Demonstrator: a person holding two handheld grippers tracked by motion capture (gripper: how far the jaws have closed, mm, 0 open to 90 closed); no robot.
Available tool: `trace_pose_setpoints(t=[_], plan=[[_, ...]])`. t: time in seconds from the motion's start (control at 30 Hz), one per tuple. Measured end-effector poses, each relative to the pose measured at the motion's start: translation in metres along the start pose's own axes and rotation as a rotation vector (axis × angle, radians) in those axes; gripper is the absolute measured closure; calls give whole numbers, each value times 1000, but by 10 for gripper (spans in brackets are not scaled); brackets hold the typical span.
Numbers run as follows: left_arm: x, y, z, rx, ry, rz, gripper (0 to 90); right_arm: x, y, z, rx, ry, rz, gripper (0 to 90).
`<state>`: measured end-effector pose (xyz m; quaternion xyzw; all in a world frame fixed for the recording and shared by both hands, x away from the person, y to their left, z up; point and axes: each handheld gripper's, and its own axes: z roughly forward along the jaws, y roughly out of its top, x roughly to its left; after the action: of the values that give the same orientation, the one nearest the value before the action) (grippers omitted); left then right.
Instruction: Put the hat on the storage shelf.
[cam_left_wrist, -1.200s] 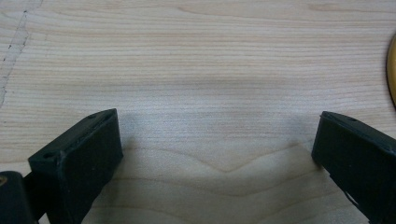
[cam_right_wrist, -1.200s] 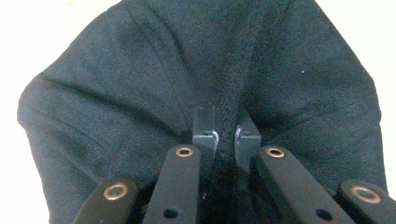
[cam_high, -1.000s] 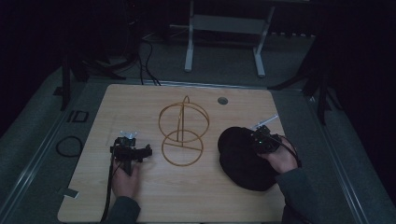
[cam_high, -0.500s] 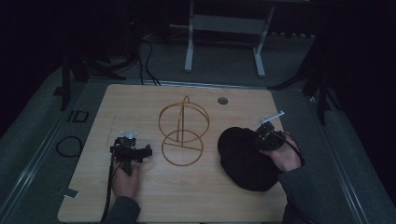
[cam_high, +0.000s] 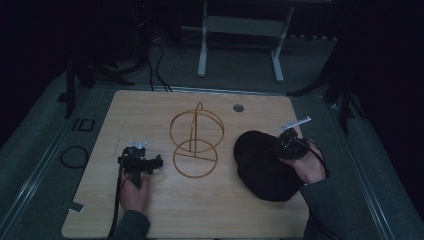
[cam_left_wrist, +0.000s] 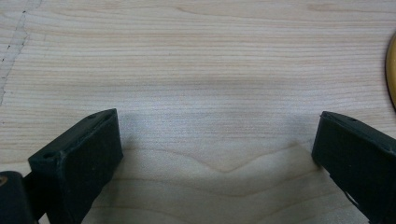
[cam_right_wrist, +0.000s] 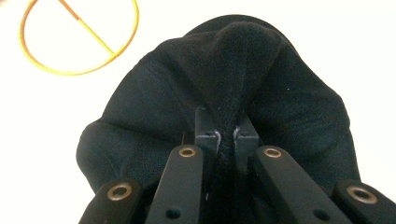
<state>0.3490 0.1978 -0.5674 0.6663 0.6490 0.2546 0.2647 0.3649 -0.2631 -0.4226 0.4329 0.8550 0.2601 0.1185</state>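
1. Left side of the table (cam_high: 100, 220): we rest the left gripper (cam_high: 141, 163) low on the bare wood, jaws spread wide with nothing between them; in the left gripper view we see plain wood grain between the two black pads (cam_left_wrist: 79, 163)
2. Open room here is generous: the near-left corner and the left edge are well apart from the gripper, and nothing lies between it and the stand
3. Centre: the gold wire stand (cam_high: 196, 141) sits upright, a ring base on the wood with a hoop rising from it; we read it as a hat stand, though that is our judgement
4. Right of centre: the black cap (cam_high: 262, 167) lies on the table just beside the stand's base, not touching it as far as we can tell
5. Right: the right gripper (cam_high: 289, 142) is clamped on a fold of the cap's cloth; the right gripper view shows the fabric (cam_right_wrist: 233, 70) pinched into a ridge between the closed jaws
6. Step in hand, as we judge it: the lift of the cap off the wood, grip secured
7. Next move calls for raising the cap above the hoop's top, carrying it left, and lowering it over the wire without tipping the light stand
8. Edges: the cap sits near the right table edge, so travel should go inward; the left gripper is free to steady the base
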Motion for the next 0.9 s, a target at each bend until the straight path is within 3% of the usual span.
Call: trace_pose_setpoints(t=[0.9], plan=[[0, 0, 0, -1, -1, 0, 12, 0, 11, -29, -108, 49, 24, 855]])
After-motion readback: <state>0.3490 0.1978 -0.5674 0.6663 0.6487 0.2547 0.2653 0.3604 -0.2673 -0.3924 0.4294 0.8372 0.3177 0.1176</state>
